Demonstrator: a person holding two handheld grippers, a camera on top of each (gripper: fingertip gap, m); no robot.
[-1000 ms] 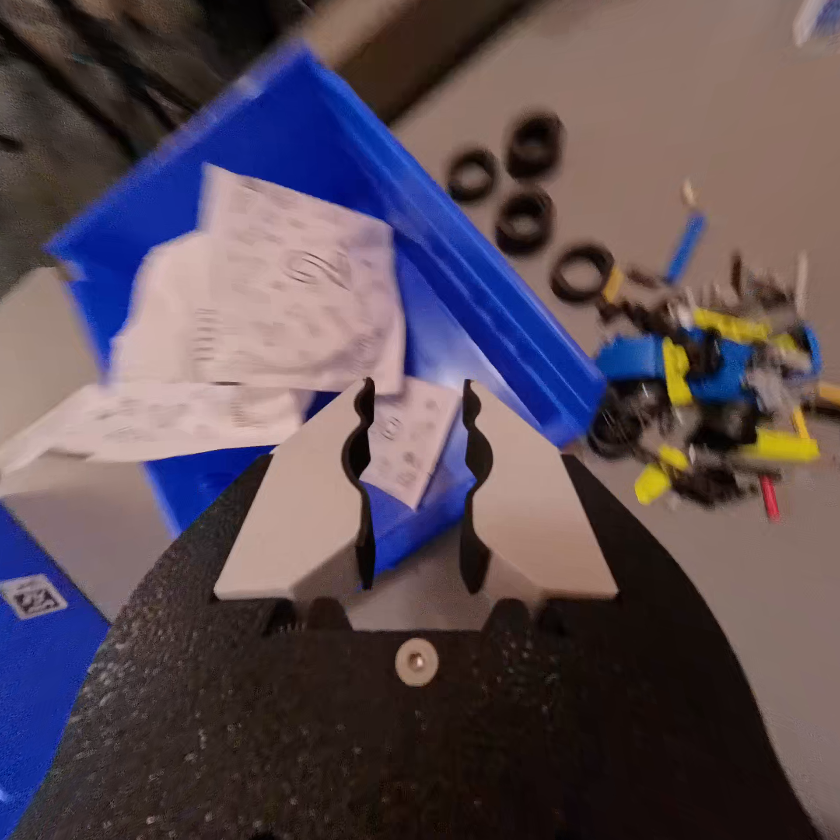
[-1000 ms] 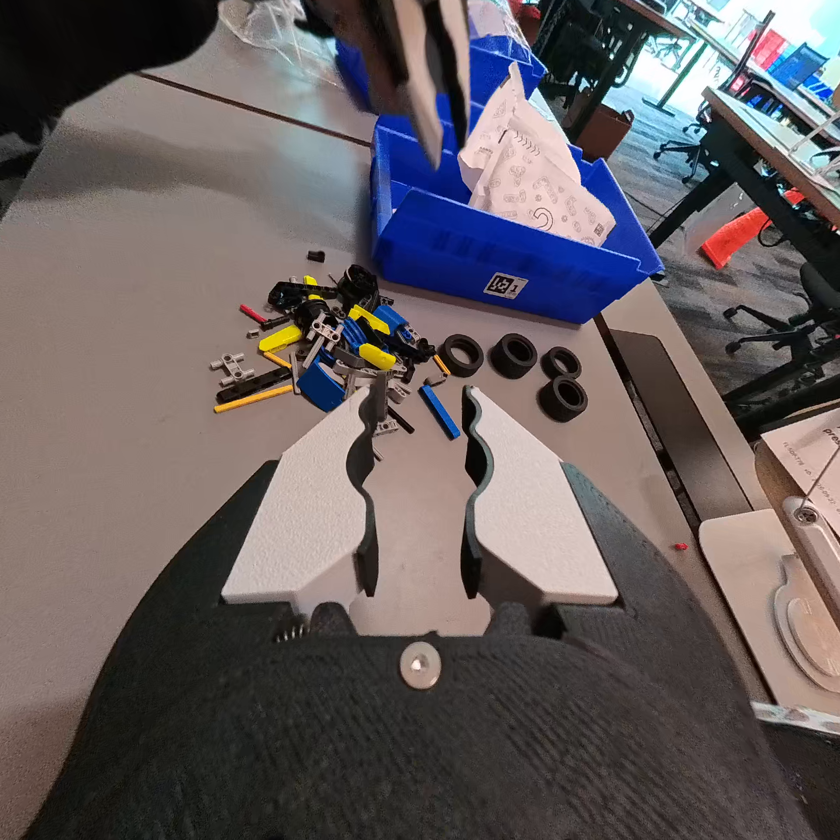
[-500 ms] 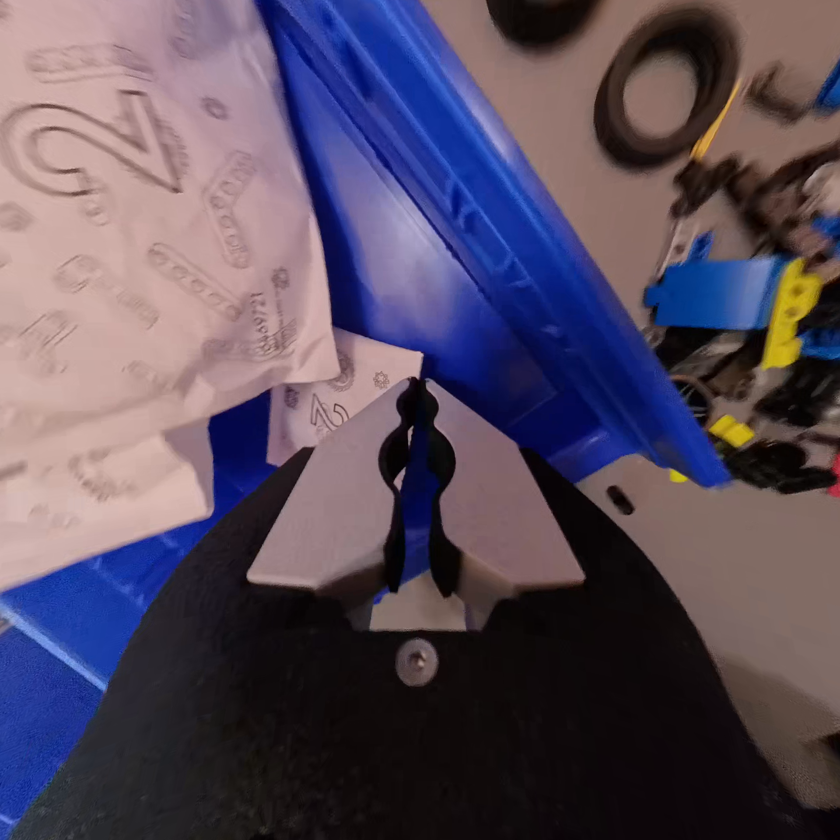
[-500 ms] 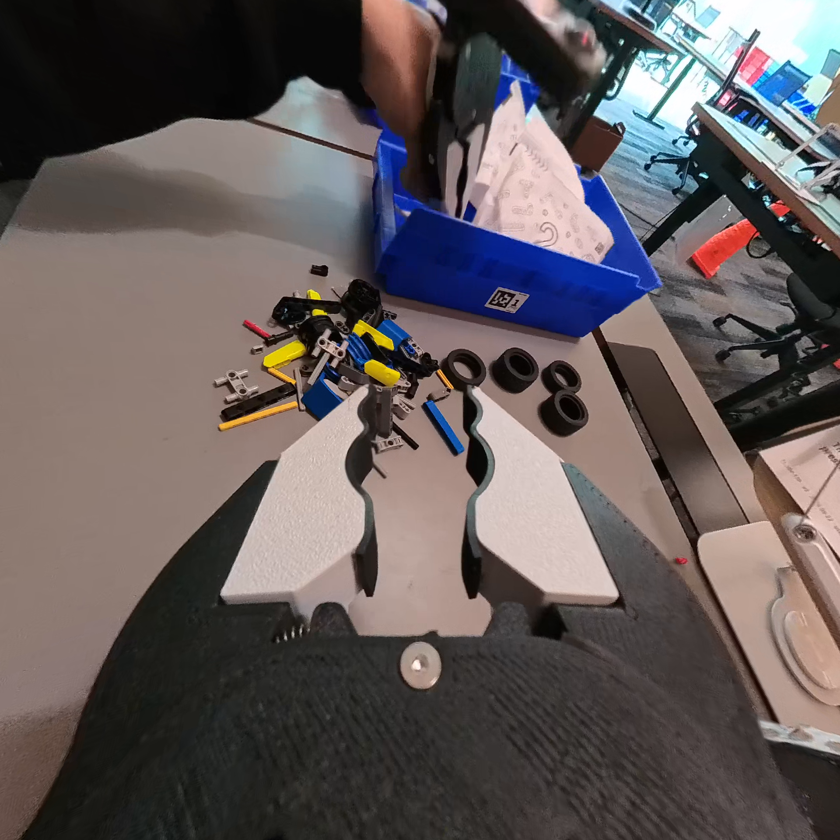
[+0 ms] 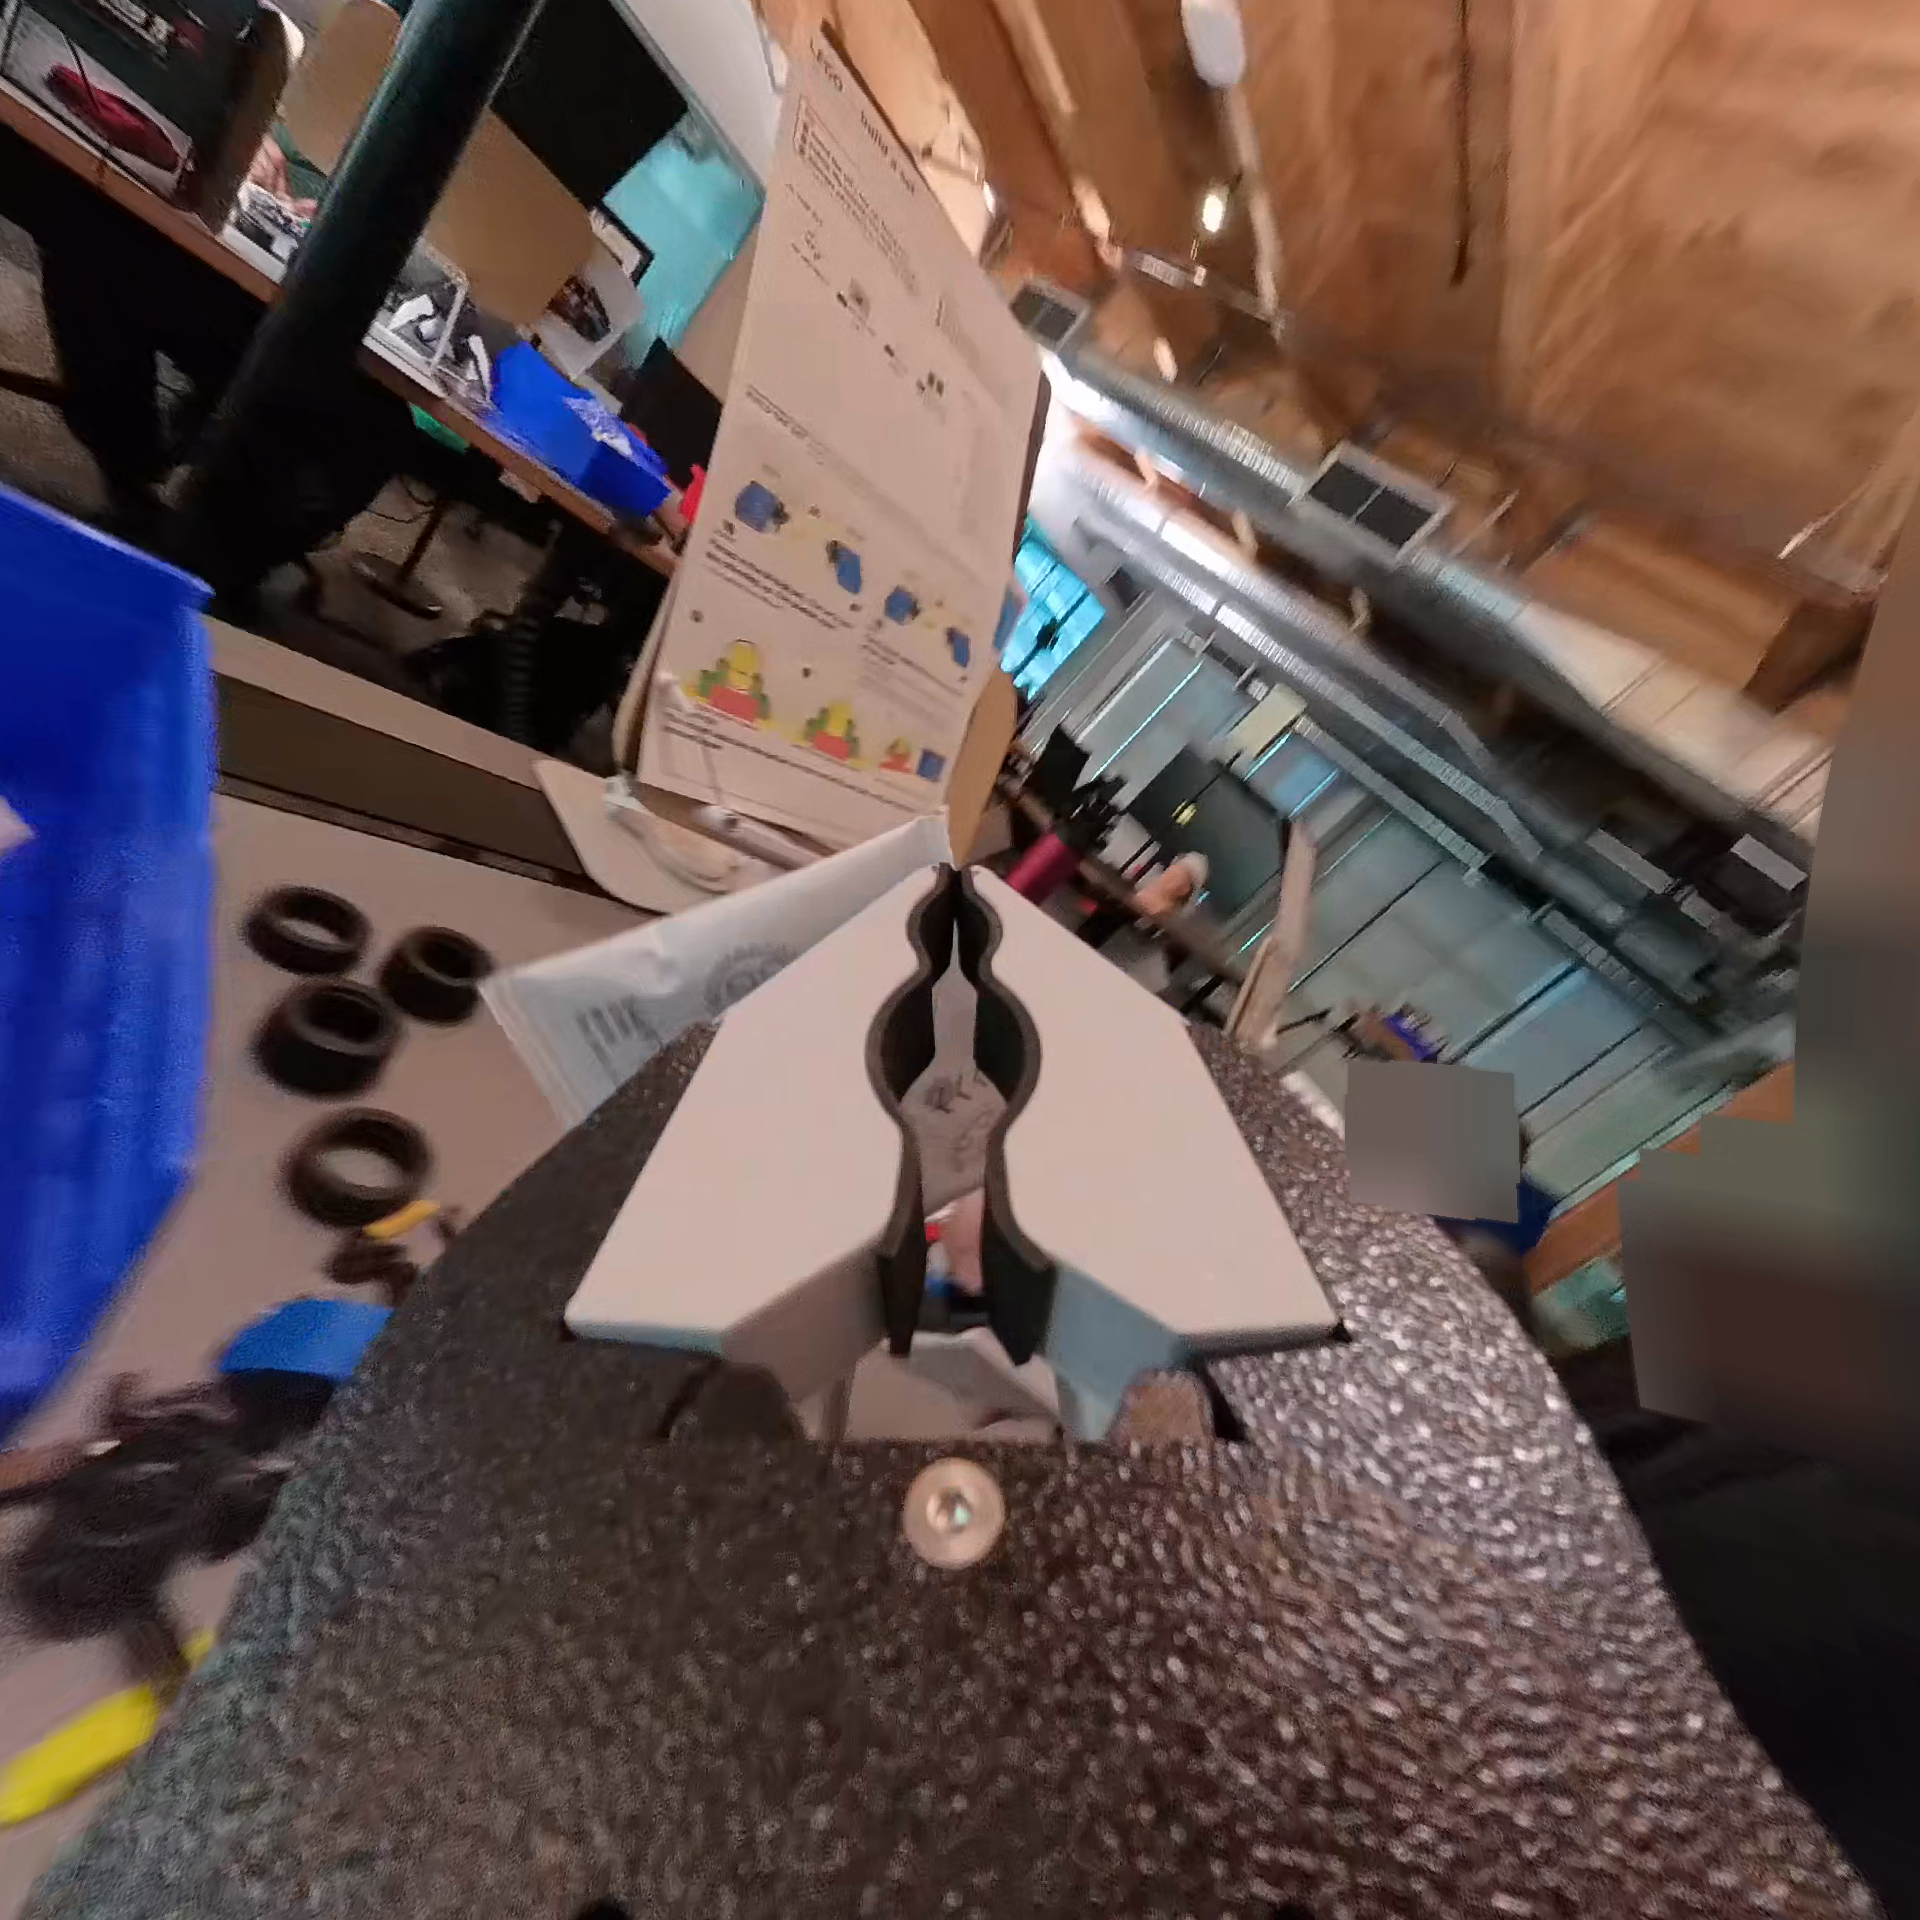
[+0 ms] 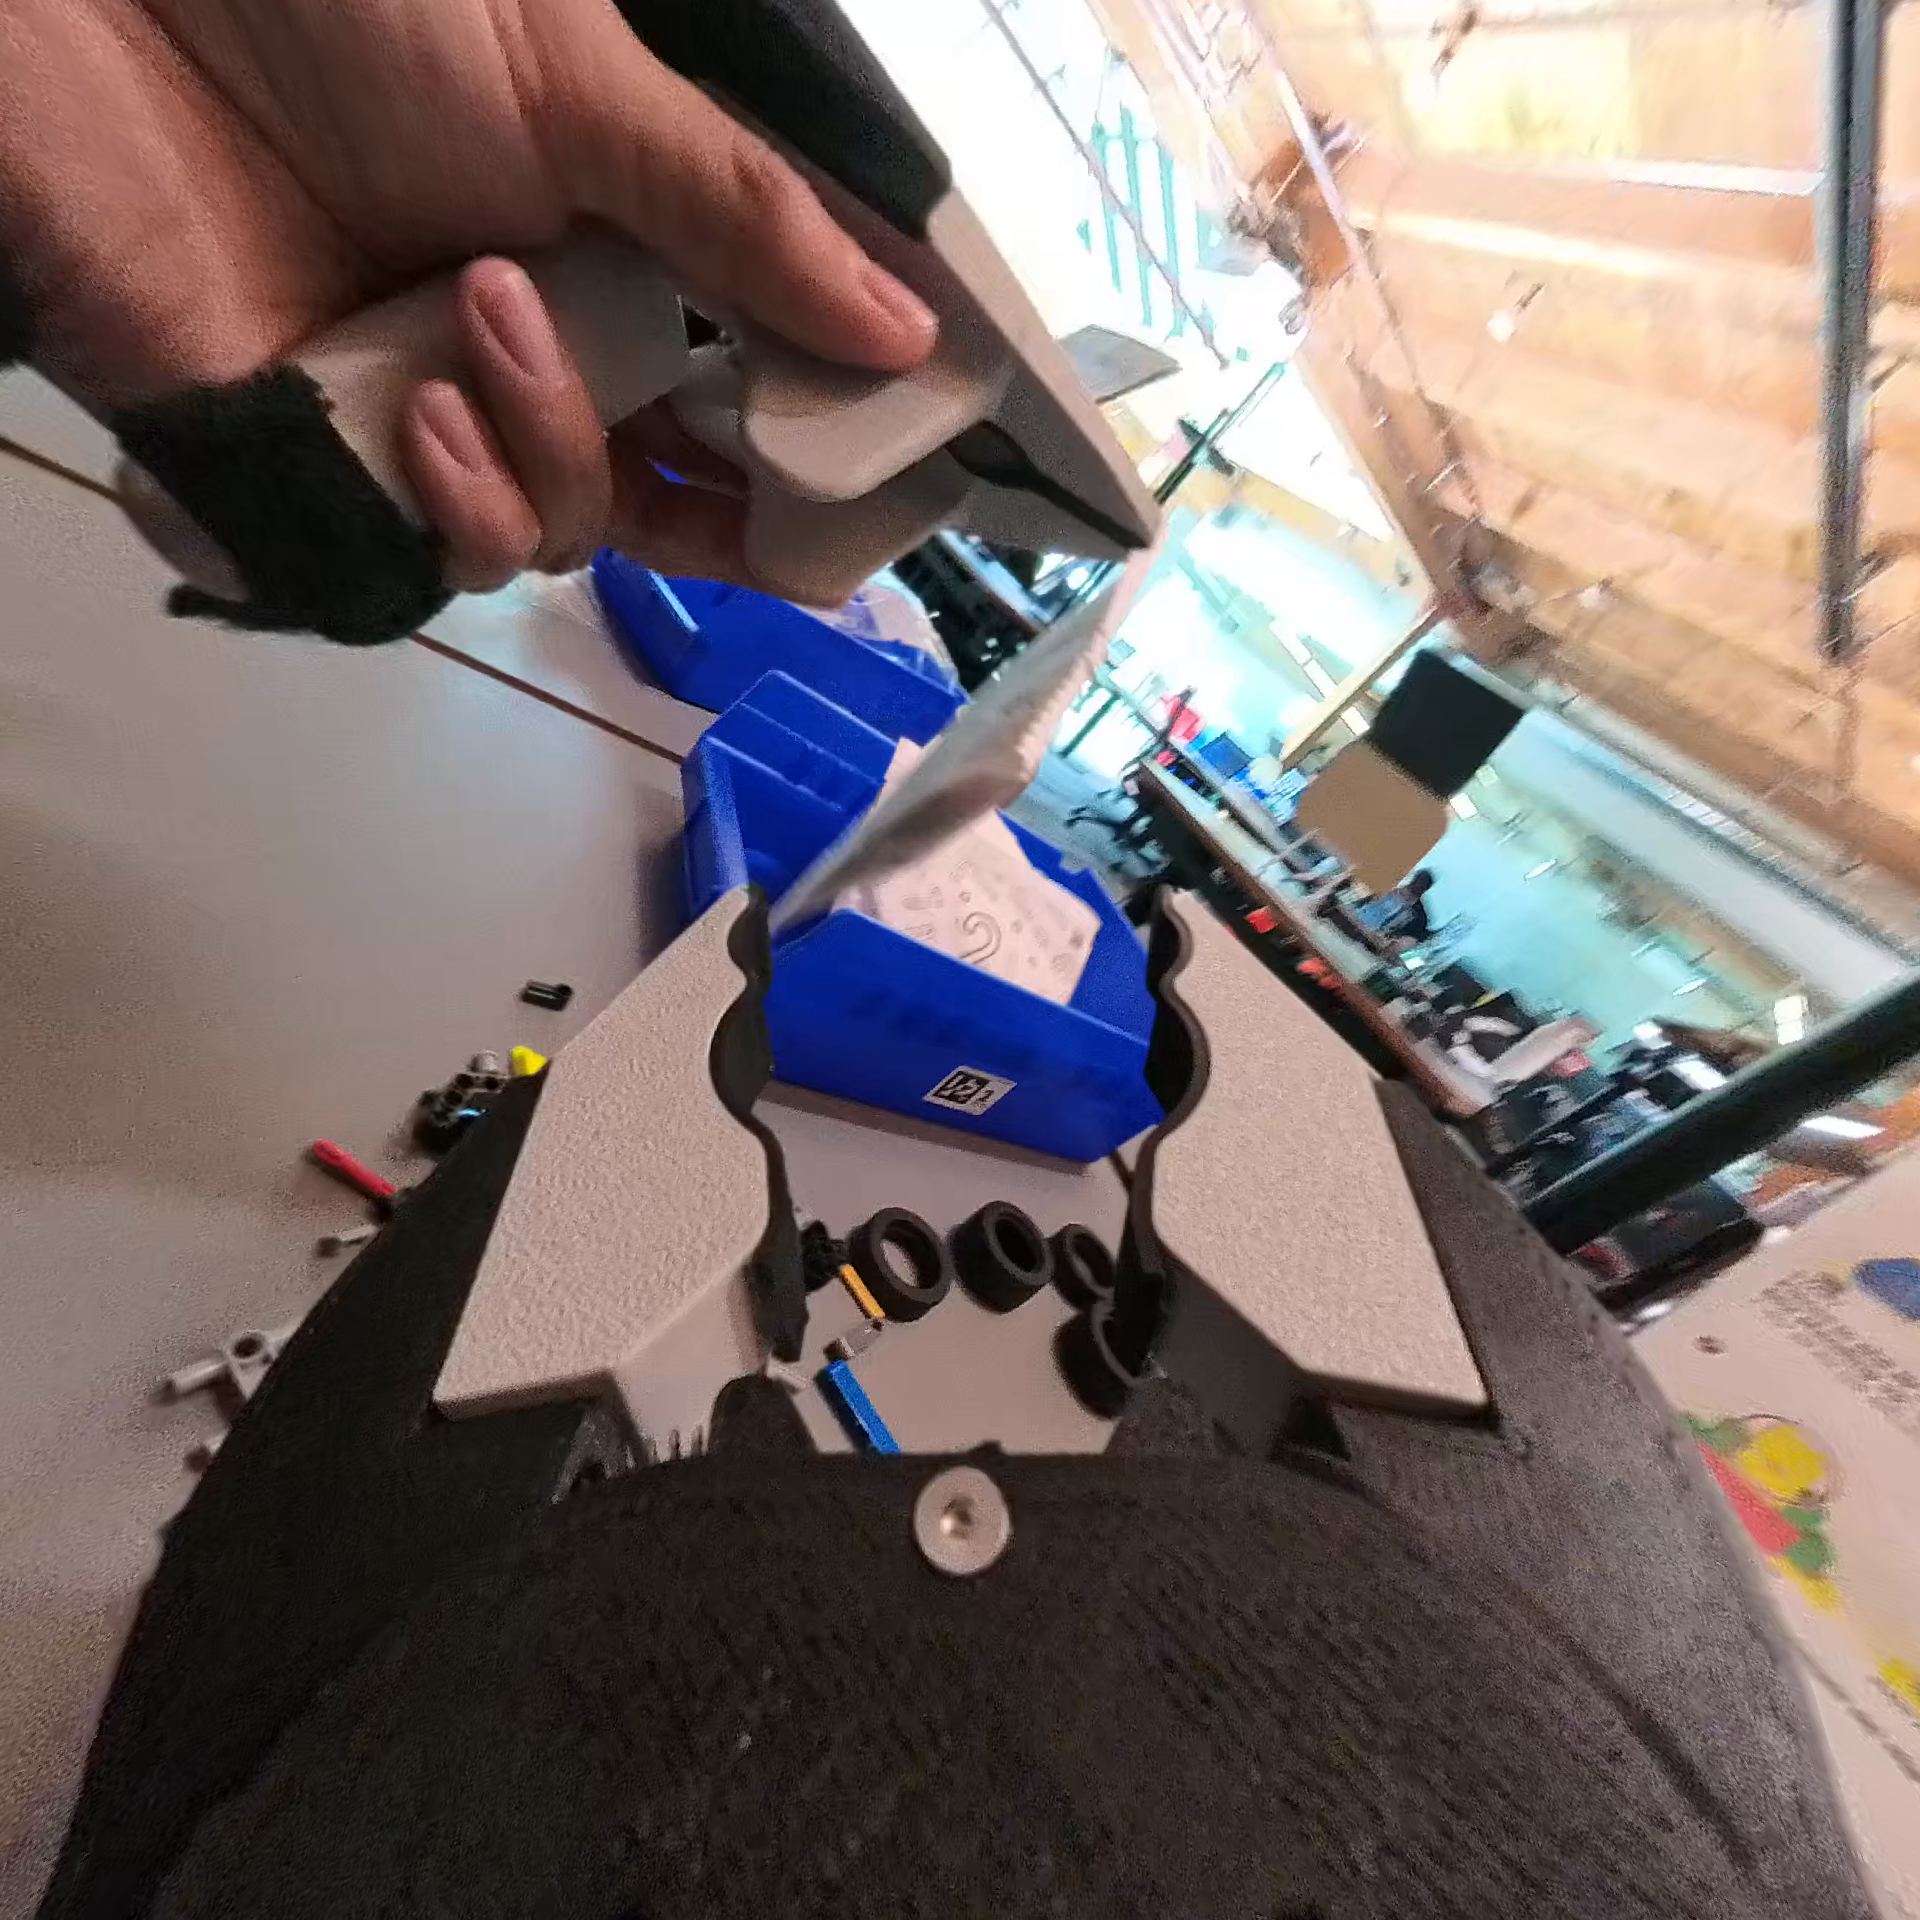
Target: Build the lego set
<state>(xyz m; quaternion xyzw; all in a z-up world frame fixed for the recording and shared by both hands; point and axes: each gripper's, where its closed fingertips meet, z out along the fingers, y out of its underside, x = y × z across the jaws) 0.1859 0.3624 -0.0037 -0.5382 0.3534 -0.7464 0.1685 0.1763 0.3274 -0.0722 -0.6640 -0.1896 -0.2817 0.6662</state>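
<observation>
My left gripper (image 5: 956, 883) is shut on a white printed paper bag (image 5: 644, 997), which shows beside and between its jaws. In the right wrist view the left gripper (image 6: 1101, 540) is held high by a hand (image 6: 520, 208), with the bag (image 6: 966, 769) hanging from its tips above the blue bin (image 6: 935, 1029). My right gripper (image 6: 956, 914) is wide open and empty, just below the bag's lower edge. Loose lego pieces (image 6: 457, 1101) and black tyres (image 6: 997, 1252) lie on the grey table in front of the bin. They also show in the left wrist view, tyres (image 5: 332, 1029) and pieces (image 5: 135, 1455).
The blue bin (image 5: 94, 935) holds another white printed bag (image 6: 987, 914). A printed instruction sheet (image 5: 862, 499) stands upright at the table's right side and also shows in the right wrist view (image 6: 1787, 1455). More blue bins (image 6: 769, 644) sit behind. Other desks stand beyond. The grippers' ends are close to 8 centimeters from one another.
My left gripper shut on a small paper bag in the bin and lifted it out and up. My right gripper opened wider and tilted up toward the bag.
</observation>
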